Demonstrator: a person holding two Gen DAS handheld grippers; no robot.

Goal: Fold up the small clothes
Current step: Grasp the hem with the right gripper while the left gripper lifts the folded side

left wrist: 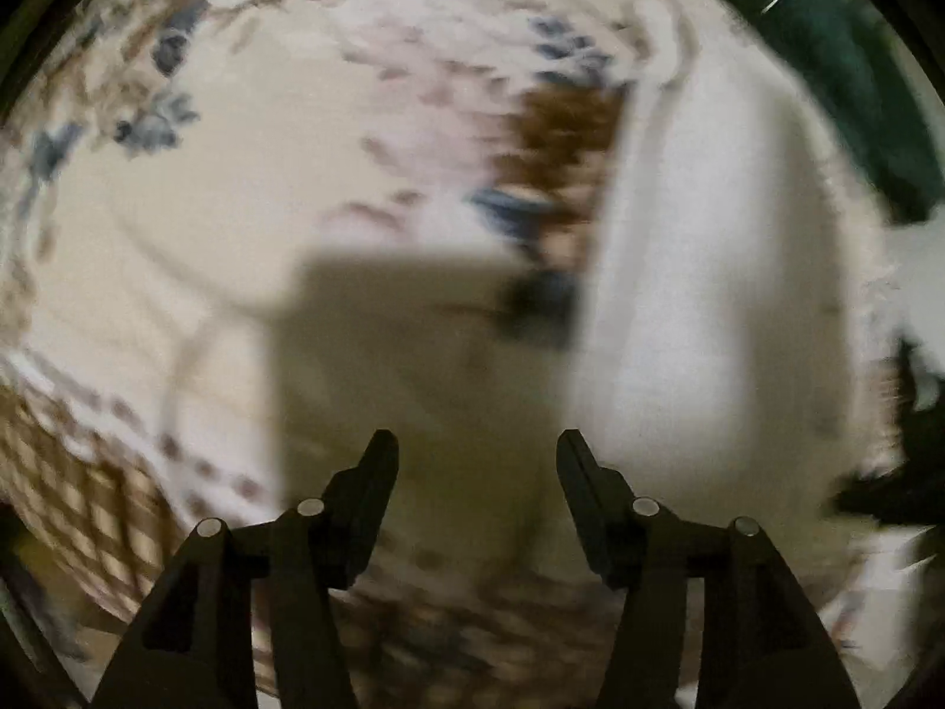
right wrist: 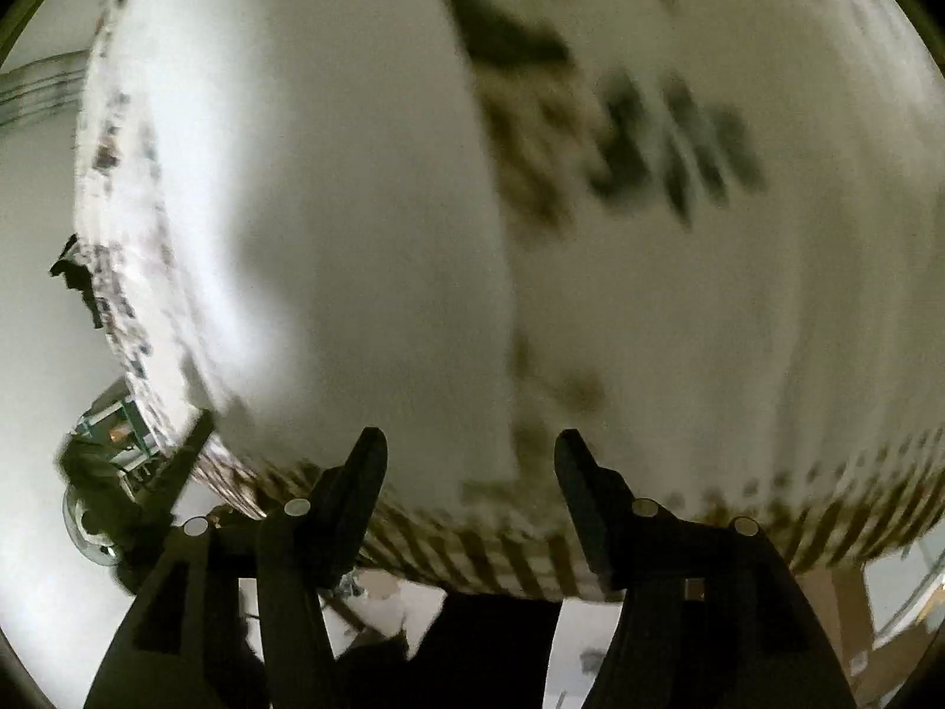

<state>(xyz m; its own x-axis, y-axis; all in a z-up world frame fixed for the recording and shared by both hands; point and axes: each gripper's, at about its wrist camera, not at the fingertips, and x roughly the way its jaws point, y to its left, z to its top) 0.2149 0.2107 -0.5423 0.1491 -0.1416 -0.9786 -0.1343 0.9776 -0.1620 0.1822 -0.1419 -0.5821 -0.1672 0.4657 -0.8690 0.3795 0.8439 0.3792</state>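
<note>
A white garment (left wrist: 709,272) lies flat on a floral cream cloth (left wrist: 236,189) in the left wrist view, to the right of centre. My left gripper (left wrist: 477,443) is open and empty, just left of the garment's near edge. In the right wrist view the same white garment (right wrist: 331,195) fills the left and middle, blurred. My right gripper (right wrist: 471,443) is open and empty above the garment's near edge, close to the table's front edge.
The cloth has a brown checked border (left wrist: 77,472) that also shows in the right wrist view (right wrist: 531,561). A dark green fabric (left wrist: 844,59) lies at the far right. Black items (left wrist: 886,472) sit beyond the right edge. The floor (right wrist: 35,295) shows past the table.
</note>
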